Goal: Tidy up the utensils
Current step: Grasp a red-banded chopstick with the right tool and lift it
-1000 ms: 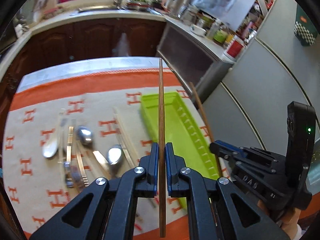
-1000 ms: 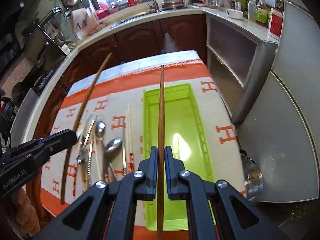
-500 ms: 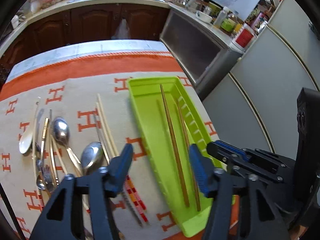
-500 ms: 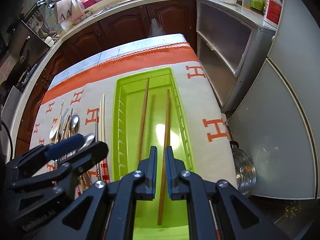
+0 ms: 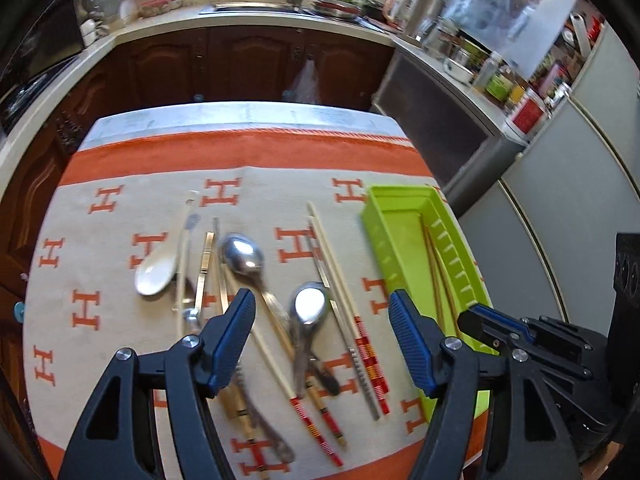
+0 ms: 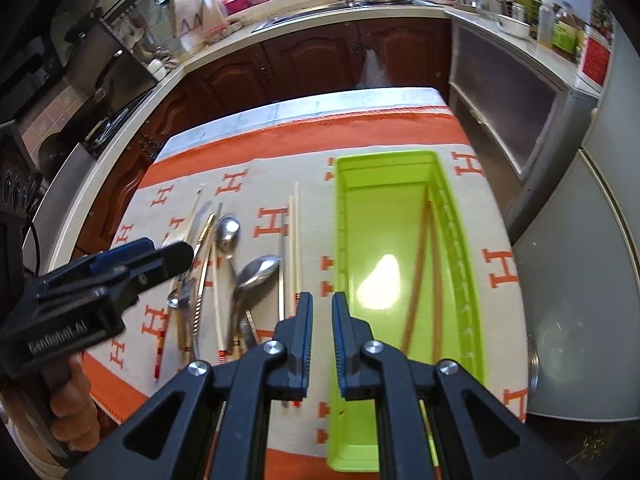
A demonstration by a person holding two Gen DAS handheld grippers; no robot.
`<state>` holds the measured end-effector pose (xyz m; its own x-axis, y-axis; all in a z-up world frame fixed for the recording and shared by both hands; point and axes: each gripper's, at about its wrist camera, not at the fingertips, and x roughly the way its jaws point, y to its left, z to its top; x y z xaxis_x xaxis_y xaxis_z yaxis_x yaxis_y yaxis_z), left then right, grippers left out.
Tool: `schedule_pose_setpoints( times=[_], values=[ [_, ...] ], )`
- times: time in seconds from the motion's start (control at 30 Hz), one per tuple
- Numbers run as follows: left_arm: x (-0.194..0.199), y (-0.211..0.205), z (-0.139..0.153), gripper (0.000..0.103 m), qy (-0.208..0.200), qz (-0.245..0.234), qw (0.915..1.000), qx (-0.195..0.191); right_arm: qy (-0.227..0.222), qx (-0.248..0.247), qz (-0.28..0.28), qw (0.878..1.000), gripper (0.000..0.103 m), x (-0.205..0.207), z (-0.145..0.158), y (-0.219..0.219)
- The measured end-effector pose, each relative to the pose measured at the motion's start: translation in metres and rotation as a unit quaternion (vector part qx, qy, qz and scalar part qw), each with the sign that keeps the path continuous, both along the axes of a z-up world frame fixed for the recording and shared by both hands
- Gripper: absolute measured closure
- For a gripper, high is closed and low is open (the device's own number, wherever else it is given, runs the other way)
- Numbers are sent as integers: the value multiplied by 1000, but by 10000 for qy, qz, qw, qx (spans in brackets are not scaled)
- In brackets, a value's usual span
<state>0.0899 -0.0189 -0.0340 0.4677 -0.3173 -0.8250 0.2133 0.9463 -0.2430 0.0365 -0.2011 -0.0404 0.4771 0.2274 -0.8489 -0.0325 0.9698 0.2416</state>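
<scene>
A lime-green tray (image 5: 384,240) (image 6: 344,240) lies on the right of the orange-and-beige cloth. Two brown wooden chopsticks (image 5: 434,276) (image 6: 420,280) lie inside it along its right side. Left of the tray lie metal spoons (image 5: 242,256) (image 6: 256,272), a white ceramic spoon (image 5: 156,272), pale chopsticks with red ends (image 5: 340,288) (image 6: 296,240) and other cutlery. My left gripper (image 5: 322,312) is wide open and empty above the spoons. My right gripper (image 6: 322,304) is nearly closed, a narrow gap between its pads, empty, above the tray's left wall.
The table's far edge meets brown kitchen cabinets (image 5: 256,60). A counter with jars and bowls (image 5: 480,68) and a grey fridge (image 6: 592,248) stand right of the table. A metal pot lid (image 6: 536,364) lies low beside the table's right edge.
Both grippers let go of their brown chopsticks, which now lie in the green tray. My left gripper opened wide and swung left over the spoons. My right gripper drew back.
</scene>
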Motion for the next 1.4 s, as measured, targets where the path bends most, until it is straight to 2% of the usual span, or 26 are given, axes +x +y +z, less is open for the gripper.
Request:
schedule_pose_setpoints(
  times=[0.13,0.27,0.47,0.6,0.8,0.93,1.03,1.2,1.4],
  values=[
    [-3,31,10,36,-217,273,9992,180,110,183,114,9997,93,7,-1,13],
    [-2,61,5,36,-256,582,9973,377,283,346,168,9989,93,16,-12,24],
    [4,90,-43,36,247,806,9939,712,684,672,107,9953,93,33,-45,36],
    [2,98,-75,45,640,732,9926,721,822,628,35,9946,93,45,-60,40],
    [0,101,-95,51,846,665,9926,571,1092,574,-136,9923,93,61,-80,38],
    [3,102,-102,60,939,596,9925,503,1134,350,-180,9928,95,66,-86,42],
    [5,103,-106,63,994,591,9922,462,1178,64,-214,9928,97,70,-88,45],
    [7,106,-111,64,1048,625,9918,382,1305,-604,0,9896,97,75,-93,58],
    [9,109,-113,64,1053,678,9917,276,1402,-866,137,9862,95,87,-92,69]
  ],
)
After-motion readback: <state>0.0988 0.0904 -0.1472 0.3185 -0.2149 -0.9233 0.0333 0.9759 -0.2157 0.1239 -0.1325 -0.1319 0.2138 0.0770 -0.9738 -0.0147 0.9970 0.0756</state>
